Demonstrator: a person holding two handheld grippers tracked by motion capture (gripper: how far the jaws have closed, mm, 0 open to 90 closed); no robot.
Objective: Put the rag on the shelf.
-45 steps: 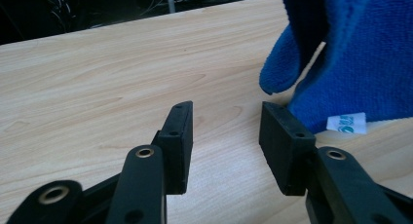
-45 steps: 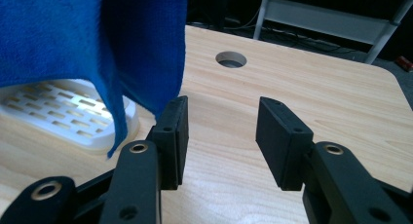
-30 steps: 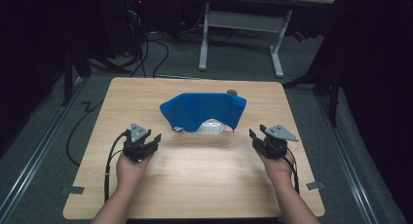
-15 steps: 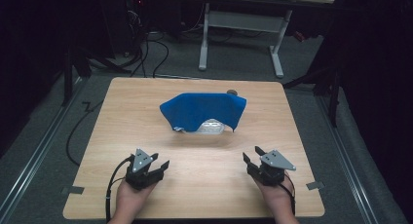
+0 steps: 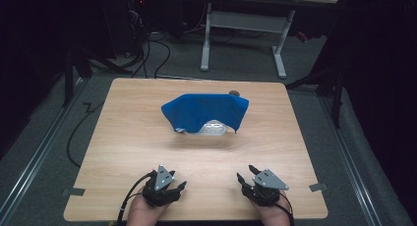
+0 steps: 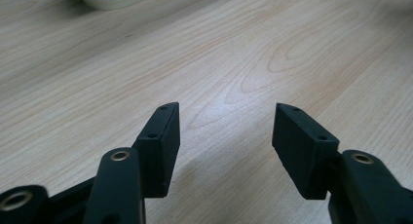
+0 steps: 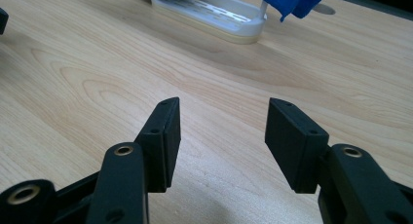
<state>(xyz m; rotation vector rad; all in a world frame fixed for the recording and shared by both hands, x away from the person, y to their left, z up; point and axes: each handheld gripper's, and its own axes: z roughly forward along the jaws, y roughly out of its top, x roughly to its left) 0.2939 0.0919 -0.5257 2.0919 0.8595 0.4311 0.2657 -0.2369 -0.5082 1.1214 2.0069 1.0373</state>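
Blue cloth [image 5: 206,110] draped over a white tray [image 7: 214,12], mid-table toward the far side. Left gripper [image 5: 169,186] and right gripper [image 5: 248,179] rest near the front edge, jaws apart, empty. Risk: tugging the cloth may drag the light tray.

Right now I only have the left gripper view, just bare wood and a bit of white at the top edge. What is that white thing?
Observer: It's a white slotted tray; the right gripper view shows its rim and the slots in its base.
Operator: Anything on it?
Observer: A blue cloth is draped over it, covering most of it in the high view.
Operator: Where's my other tool?
Observer: The right tool is near the table's front edge, level with the left tool.
Operator: Is it holding anything?
Observer: No, its jaws stand apart over bare wood.
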